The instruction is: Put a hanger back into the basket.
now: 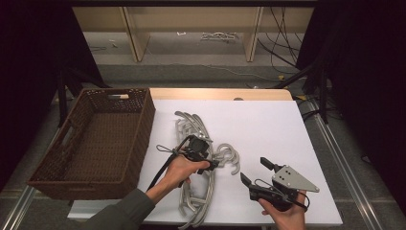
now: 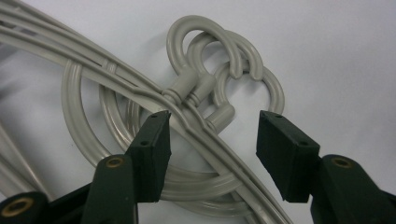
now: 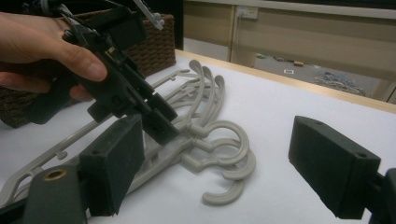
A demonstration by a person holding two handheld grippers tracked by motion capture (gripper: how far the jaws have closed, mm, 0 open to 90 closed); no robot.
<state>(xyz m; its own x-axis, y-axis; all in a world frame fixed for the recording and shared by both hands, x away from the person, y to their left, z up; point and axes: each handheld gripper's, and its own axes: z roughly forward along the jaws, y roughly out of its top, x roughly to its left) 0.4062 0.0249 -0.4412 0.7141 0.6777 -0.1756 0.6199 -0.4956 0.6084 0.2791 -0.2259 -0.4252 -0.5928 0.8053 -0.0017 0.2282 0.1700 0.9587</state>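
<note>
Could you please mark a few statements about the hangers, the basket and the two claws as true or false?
1. The grey hangers lie stacked on the white table. True.
2. The left claw is shut on a hanger hook. False: its jaws stand open above the hangers' necks.
3. The wicker basket holds several hangers. False: no hangers lie in it.
4. The right claw is open, beside the hangers and clear of them. True.
5. The basket sits to the right of the hangers in the high view. False: it sits to their left.
</note>
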